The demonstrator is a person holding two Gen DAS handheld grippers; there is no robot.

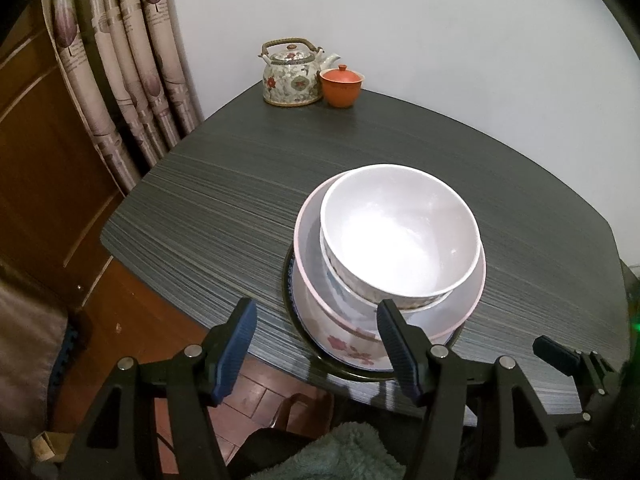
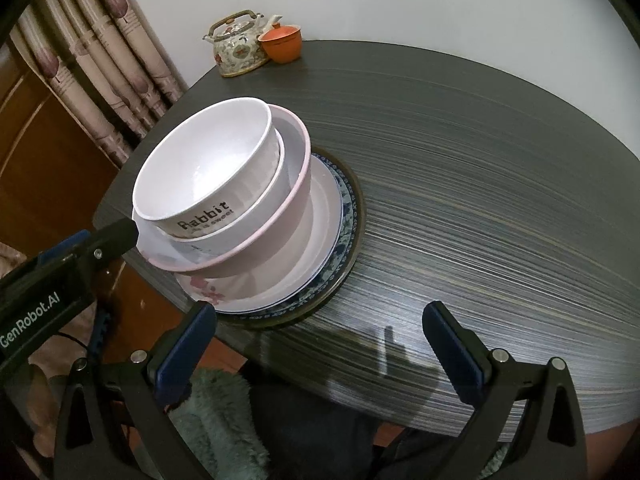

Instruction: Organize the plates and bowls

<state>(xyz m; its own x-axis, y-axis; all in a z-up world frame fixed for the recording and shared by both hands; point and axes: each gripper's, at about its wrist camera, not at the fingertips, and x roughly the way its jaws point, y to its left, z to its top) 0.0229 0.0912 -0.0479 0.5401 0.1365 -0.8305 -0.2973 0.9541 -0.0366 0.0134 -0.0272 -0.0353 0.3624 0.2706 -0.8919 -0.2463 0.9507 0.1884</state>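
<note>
With both the left gripper (image 1: 316, 344) and right gripper (image 2: 320, 350) empty, fingers apart, near the stacked white bowls and plates (image 2: 240, 216), best withdraw without nudging that leaning pile.

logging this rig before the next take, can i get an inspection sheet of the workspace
surface: dark streaked table, stack near its front edge
job's things: Rabbit bowl nested in a white bowl, in a pink-rimmed bowl, on a floral plate, a blue-patterned plate and a dark plate
clutter: teapot and orange lidded cup at the far edge
grippers: left gripper open, empty; right gripper open, empty
cables: black cable beside the left gripper
surroundings: curtain, wooden panel, white wall
</note>
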